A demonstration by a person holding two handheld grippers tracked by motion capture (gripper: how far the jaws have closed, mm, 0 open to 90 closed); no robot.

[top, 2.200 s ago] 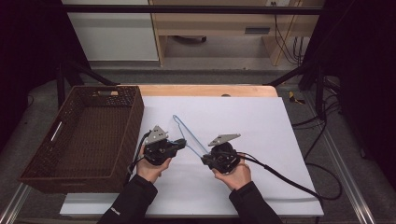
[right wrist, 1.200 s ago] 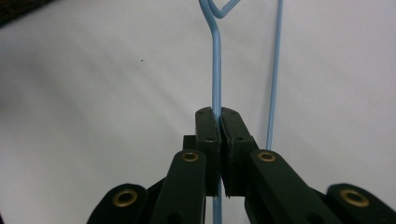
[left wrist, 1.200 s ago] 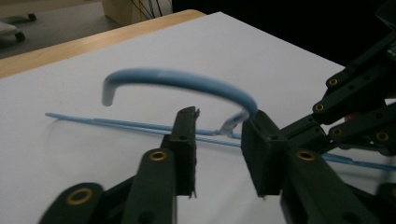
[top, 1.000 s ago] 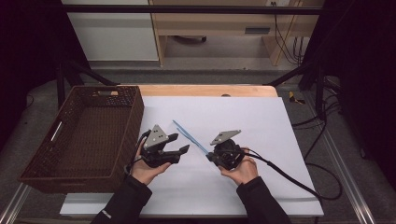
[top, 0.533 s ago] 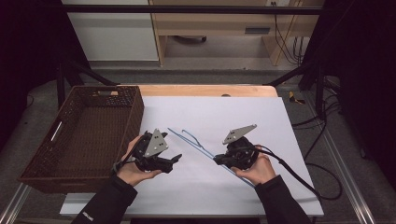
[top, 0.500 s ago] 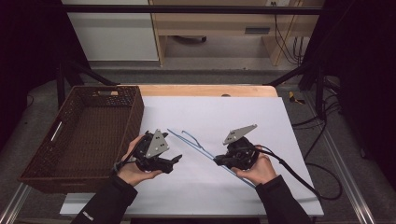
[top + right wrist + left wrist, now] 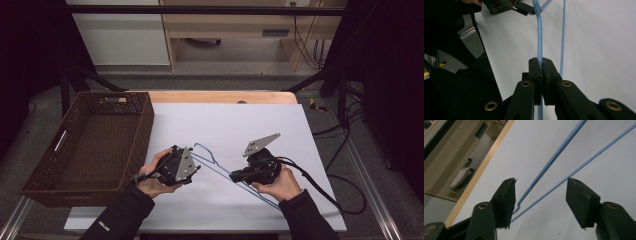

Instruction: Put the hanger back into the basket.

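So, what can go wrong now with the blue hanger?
The right claw pinches only one thin wire of the blue hanger, so it may twist or slip if lifted. The left claw is open around both wires; closing could squeeze them together. The basket wall is close and may catch the hook.

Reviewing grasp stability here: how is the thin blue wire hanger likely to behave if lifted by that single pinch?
The blue wire hanger looks thin and long, so probably light but springy. The right gripper is shut on one rod only, so it may swivel. The left gripper is open around it.
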